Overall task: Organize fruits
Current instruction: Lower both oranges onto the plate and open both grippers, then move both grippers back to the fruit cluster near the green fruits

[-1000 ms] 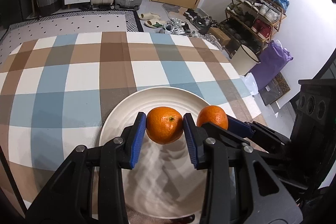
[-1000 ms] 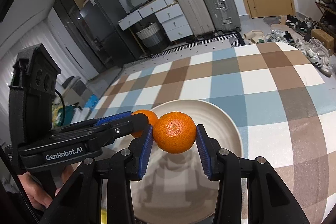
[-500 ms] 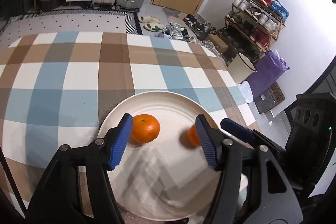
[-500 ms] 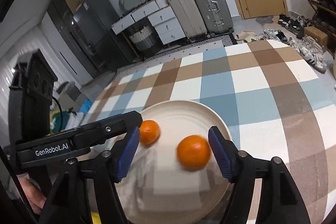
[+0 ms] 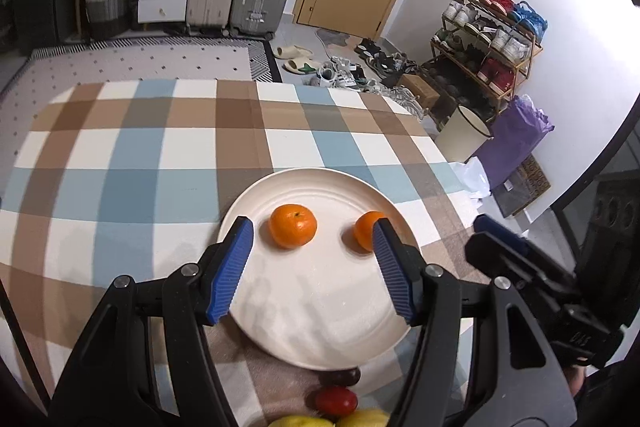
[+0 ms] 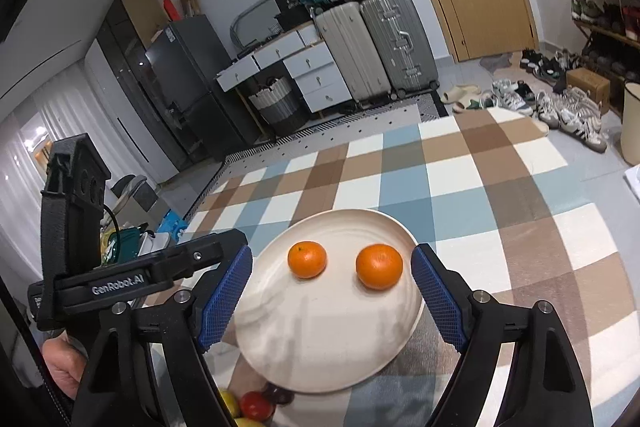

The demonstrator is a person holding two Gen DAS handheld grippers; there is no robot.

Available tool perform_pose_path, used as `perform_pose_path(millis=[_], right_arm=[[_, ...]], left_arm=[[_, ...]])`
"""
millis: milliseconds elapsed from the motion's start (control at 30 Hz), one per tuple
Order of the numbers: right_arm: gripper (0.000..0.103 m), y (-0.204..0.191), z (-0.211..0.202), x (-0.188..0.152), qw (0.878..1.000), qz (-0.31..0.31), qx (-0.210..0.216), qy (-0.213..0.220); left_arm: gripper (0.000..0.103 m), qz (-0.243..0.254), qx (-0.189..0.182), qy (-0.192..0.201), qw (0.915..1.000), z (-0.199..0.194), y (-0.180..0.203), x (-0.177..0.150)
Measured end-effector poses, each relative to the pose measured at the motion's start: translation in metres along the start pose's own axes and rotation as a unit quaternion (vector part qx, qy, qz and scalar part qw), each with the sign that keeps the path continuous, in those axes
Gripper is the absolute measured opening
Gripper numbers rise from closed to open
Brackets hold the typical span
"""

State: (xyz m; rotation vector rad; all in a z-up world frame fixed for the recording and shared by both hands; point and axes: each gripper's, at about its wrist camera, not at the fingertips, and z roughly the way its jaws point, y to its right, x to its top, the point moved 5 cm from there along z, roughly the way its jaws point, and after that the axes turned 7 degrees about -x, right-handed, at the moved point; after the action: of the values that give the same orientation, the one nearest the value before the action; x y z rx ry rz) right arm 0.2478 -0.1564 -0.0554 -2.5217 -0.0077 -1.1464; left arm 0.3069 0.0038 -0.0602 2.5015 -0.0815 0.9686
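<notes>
Two round orange mandarins sit side by side, apart from each other, on a round white ceramic plate (image 5: pixel 320 311) that rests on a table covered with a brown, blue and white checked cloth (image 5: pixel 132 155). In the left wrist view, the left mandarin (image 5: pixel 292 225) lies toward the plate's 11 o'clock and the right mandarin (image 5: pixel 367 230) toward its 1 o'clock, its right side hidden behind a blue finger pad.

The left gripper (image 5: pixel 312 238) has its jaws spread wide and holds nothing; both black fingers with blue ribbed pads stand clear of the fruit. The right gripper (image 6: pixel 331 271) is likewise spread wide and empty, its pads flanking the pair of mandarins without touching either.

Off the plate's 6 o'clock edge lie a small red fruit (image 5: pixel 335 400), a dark fruit (image 5: pixel 343 376) just beside it, and yellow fruits (image 5: pixel 362 418) at the frame's bottom.
</notes>
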Motion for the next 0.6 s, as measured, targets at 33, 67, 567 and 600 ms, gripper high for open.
perform_pose_path(millis=[33, 67, 567, 600], right_arm=[[0.086, -0.001, -0.004, 0.0, 1.0, -0.002, -0.002, 0.002], [0.086, -0.002, -0.009, -0.001, 1.0, -0.005, -0.006, 0.005], [0.088, -0.031, -0.064, -0.023, 0.998, -0.041, 0.014, 0.036], [0.088, -0.033, -0.067, -0.025, 0.998, -0.042, 0.016, 0.036]], left_arm=[[0.059, 0.004, 0.001, 0.003, 1.0, -0.007, 0.002, -0.003], [0.06, 0.007, 0.002, 0.005, 1.0, -0.011, 0.004, -0.004], [0.077, 0.02, 0.049, 0.012, 0.9985, -0.066, 0.011, -0.051], [0.079, 0.018, 0.05, 0.012, 0.9985, -0.067, 0.01, -0.053]])
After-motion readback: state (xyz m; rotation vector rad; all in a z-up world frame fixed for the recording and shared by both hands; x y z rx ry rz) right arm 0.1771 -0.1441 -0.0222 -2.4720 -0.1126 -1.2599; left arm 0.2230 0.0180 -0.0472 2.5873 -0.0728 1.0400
